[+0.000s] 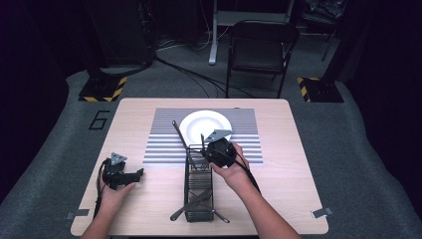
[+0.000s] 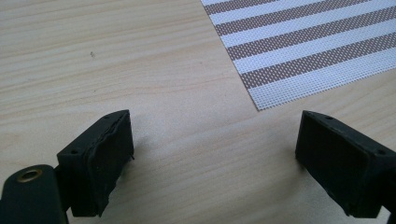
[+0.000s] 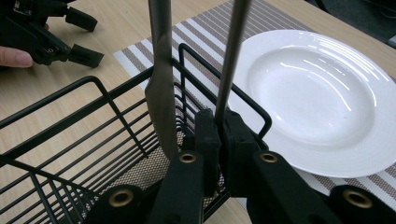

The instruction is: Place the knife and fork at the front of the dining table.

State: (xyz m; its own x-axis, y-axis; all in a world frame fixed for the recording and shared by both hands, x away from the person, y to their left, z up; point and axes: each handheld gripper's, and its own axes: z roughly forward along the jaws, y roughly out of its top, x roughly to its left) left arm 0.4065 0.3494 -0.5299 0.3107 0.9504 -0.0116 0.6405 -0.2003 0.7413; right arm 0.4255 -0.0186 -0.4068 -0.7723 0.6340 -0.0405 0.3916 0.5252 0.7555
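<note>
nearest the person, at the front edge of the wooden table [image 1: 149,189], a black wire basket [image 1: 200,185] lies lengthwise, running from the table's front edge up onto the striped placemat [image 1: 164,142]; a few pieces of cutlery [image 1: 191,204] lie in its near end, their handles poking out past the front corners. to the left of the basket, the left hand [image 1: 110,193] rests on the bare wood holding the left gripper [image 1: 141,172], whose jaws stand wide apart with nothing between them; in the left gripper view they hover just over the wood near the corner of the placemat. further in, the right hand [image 1: 234,169] holds the right gripper [image 3: 219,130] over the far end of the basket, and its jaws are pressed tight on the thin grey handle of a utensil [image 3: 231,56], which stands nearly upright and rises out of the top of the right gripper view; which kind of utensil it is cannot be told. just beside it a knife [image 3: 161,84] also stands up, inside the basket's far corner, its broad part leaning against the wire wall and apart from the gripper's pads. beyond the basket, a white plate [image 1: 205,125] sits in the middle of the placemat, just past the basket's far rim. behind the table stands a dark folding chair [image 1: 261,50].
</note>
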